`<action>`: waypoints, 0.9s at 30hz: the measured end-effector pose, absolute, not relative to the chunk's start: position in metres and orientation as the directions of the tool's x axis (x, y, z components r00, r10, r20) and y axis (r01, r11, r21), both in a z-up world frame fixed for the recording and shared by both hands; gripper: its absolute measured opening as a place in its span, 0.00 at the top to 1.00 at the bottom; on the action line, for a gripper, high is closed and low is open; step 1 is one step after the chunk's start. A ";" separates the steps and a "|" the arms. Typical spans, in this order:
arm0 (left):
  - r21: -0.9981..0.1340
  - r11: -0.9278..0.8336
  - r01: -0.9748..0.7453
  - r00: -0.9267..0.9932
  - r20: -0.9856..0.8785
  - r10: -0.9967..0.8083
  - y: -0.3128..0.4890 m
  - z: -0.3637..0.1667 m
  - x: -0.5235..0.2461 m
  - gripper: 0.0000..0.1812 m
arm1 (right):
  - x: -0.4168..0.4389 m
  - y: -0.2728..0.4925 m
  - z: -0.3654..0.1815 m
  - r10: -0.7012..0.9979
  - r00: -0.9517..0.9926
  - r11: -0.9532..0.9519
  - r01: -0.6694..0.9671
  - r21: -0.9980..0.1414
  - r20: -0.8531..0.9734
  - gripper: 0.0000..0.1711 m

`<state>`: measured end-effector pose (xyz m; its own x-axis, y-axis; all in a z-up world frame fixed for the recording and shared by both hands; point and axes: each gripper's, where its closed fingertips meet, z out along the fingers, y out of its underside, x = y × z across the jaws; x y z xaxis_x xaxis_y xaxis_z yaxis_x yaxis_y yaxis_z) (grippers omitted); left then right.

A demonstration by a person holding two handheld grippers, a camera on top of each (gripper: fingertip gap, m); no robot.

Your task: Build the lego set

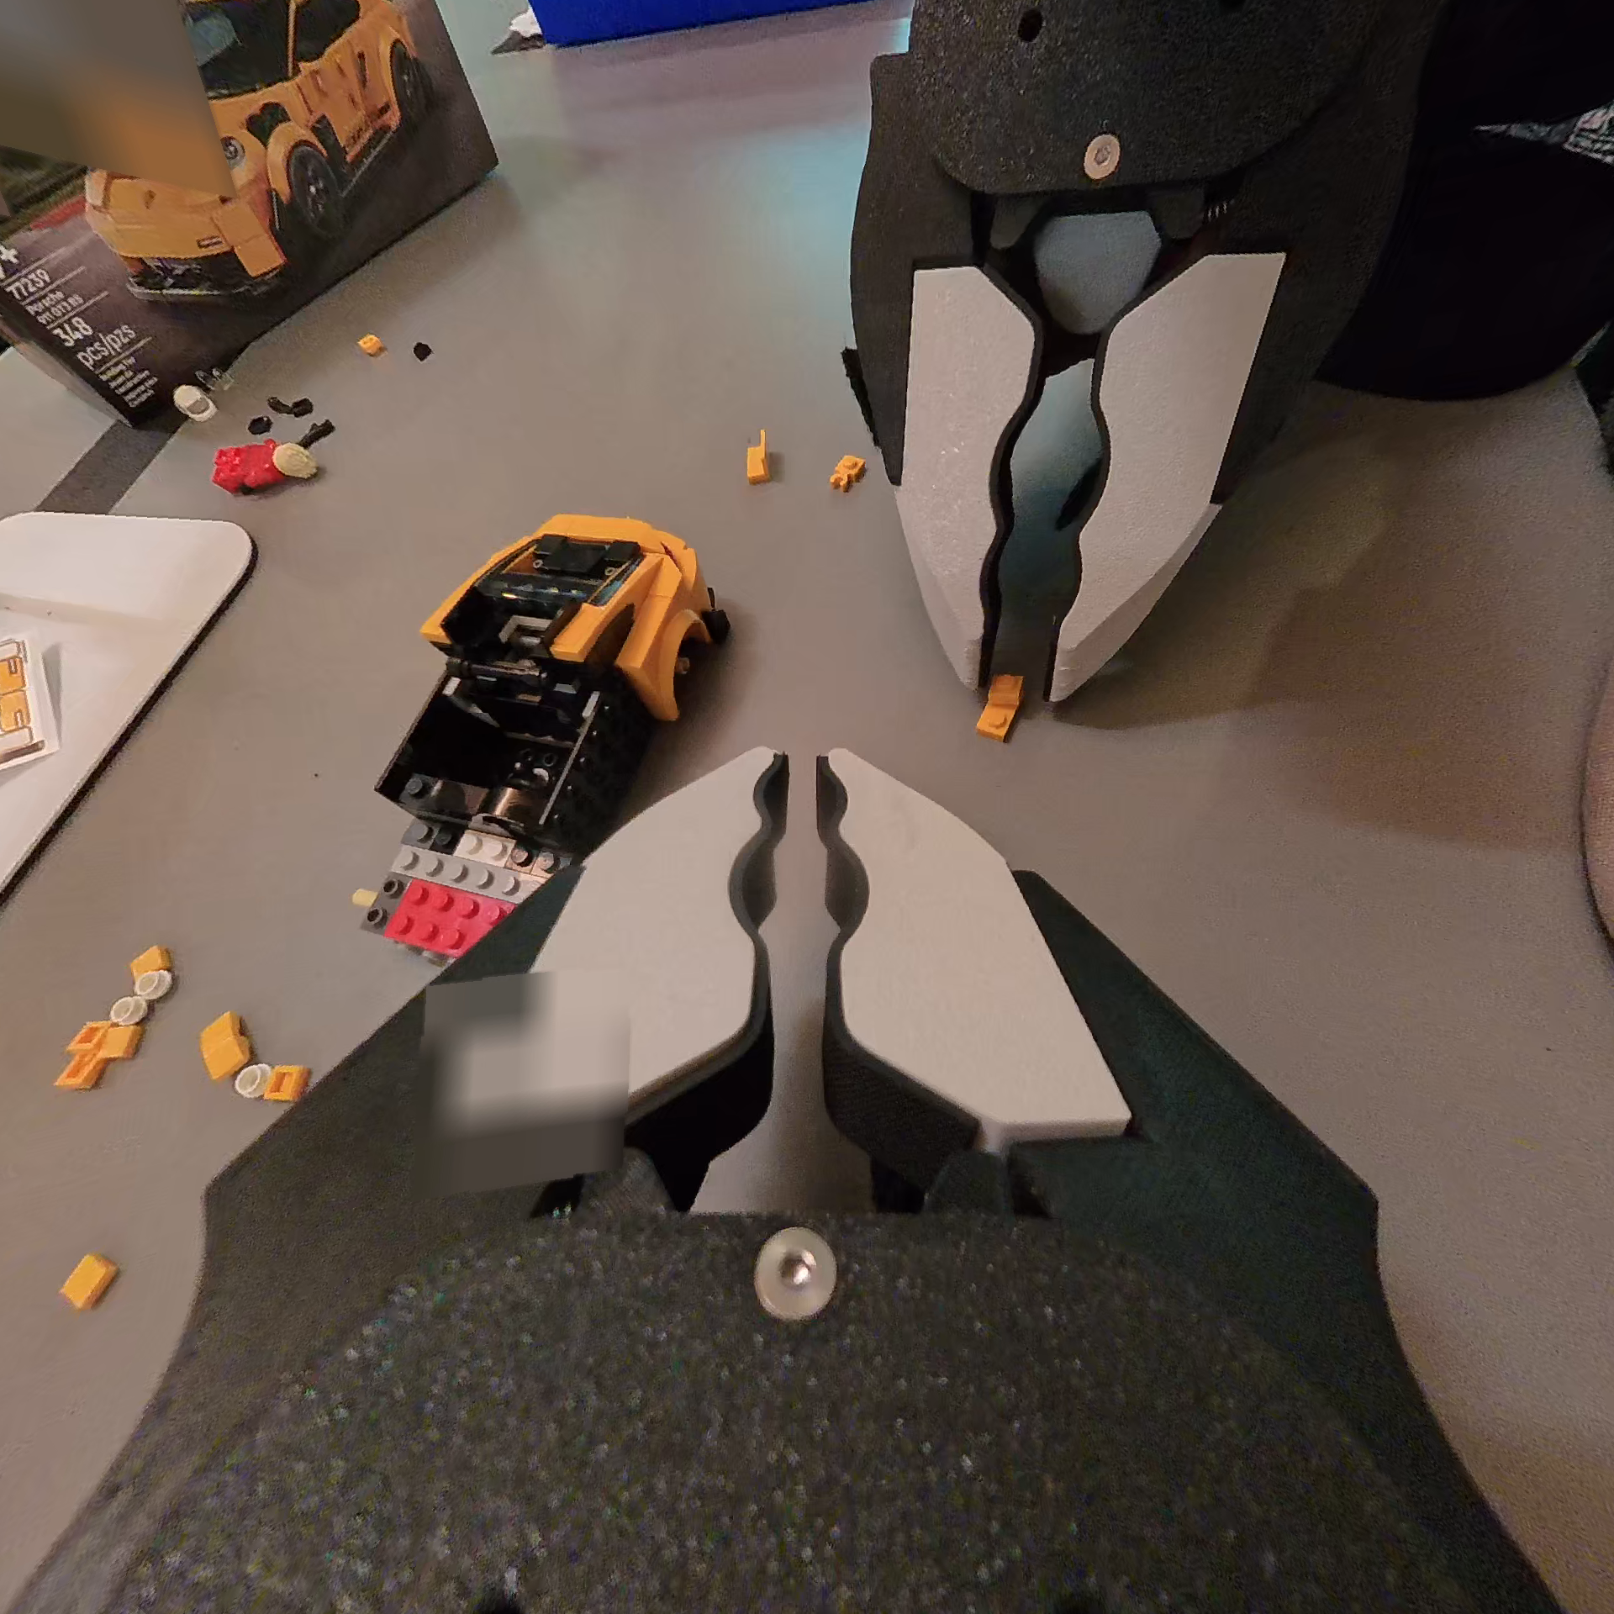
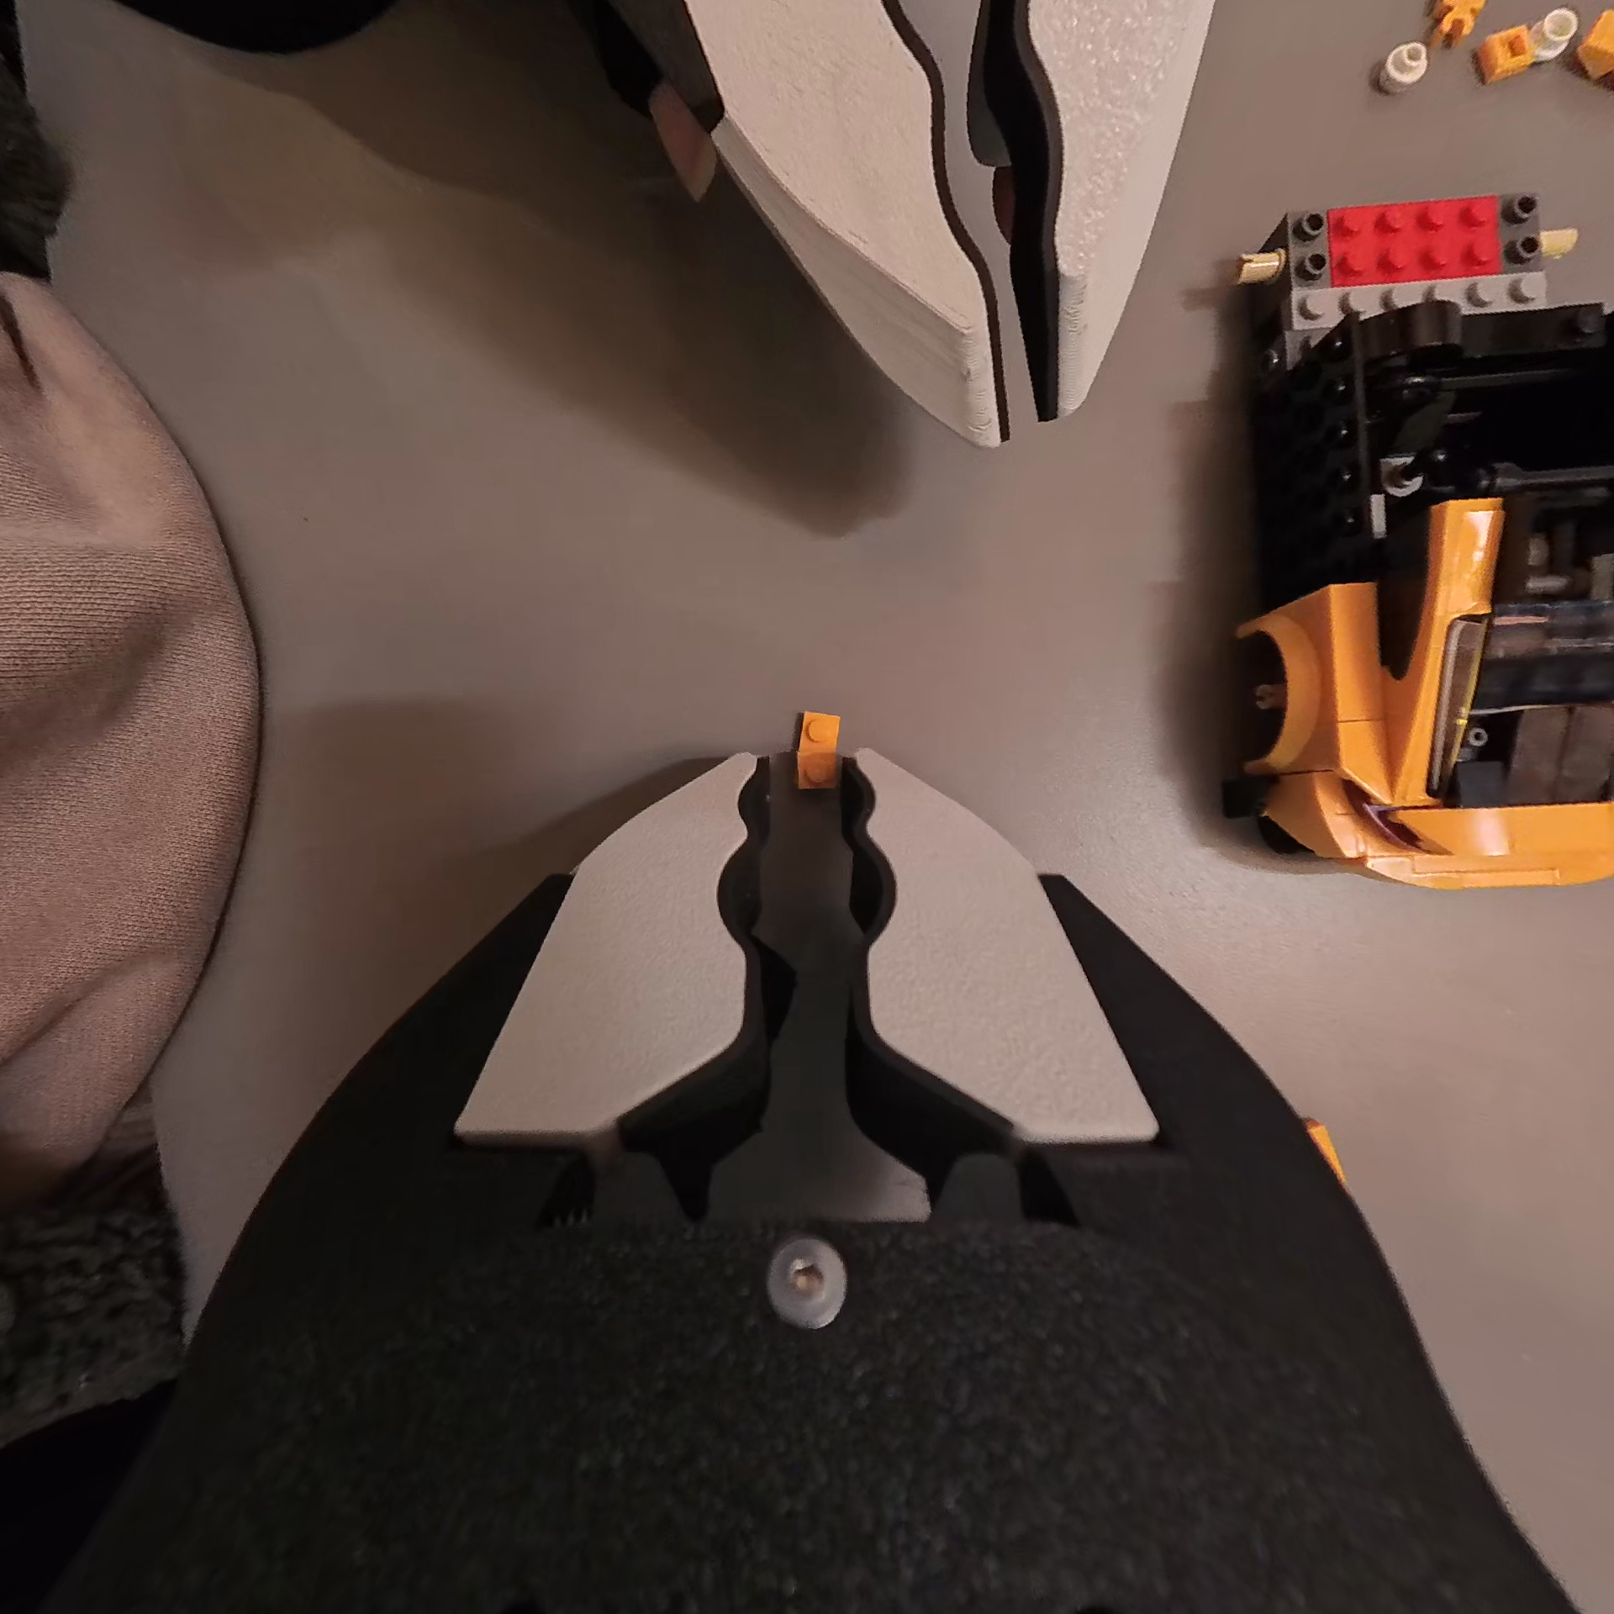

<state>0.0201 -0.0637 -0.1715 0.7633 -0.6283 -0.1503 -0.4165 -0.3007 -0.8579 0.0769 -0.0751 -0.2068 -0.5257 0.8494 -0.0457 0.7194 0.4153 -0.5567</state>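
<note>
Grey and matte, the surface (image 1: 873, 262) carries everything, with lego parts strewn across it. Nearest in the left wrist view, the left gripper (image 1: 801, 762) has its fingers almost together, only a thin slit between the tips, and nothing in them. Just left of those fingers lies the half-built car (image 1: 559, 690), its red and grey stud plates closest, black chassis behind, orange bodywork at the far end. Loose orange pieces (image 1: 157, 1022) lie further left of the fingers. Ahead and slightly right, the right gripper (image 1: 1013, 686) points down at the surface.

From the right wrist view, the right gripper (image 2: 805, 758) has its fingers narrowly parted, with a small orange piece (image 2: 817, 753) between the tips, against the right-hand finger; whether both fingers press it cannot be told. The piece sticks out past the tips, its end on the surface. Beyond the right gripper, at the far left, stands the set's box (image 1: 244, 175), with a white tray (image 1: 131, 559) nearer.
</note>
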 end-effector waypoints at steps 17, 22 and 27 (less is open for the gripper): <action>-0.847 -0.328 -0.418 0.707 -0.077 -0.702 -0.074 -0.177 0.037 0.94 | 0.077 -0.073 -0.211 0.871 -0.489 0.381 0.738 -0.557 -0.053 0.93; -0.819 -0.351 -0.453 0.668 -0.052 -0.742 -0.081 -0.188 0.047 0.94 | 0.076 -0.075 -0.211 0.861 -0.507 0.407 0.721 -0.560 -0.027 0.95; -0.806 -0.364 -0.467 0.650 -0.033 -0.759 -0.084 -0.193 0.051 0.94 | 0.075 -0.076 -0.211 0.850 -0.527 0.437 0.708 -0.554 -0.003 0.95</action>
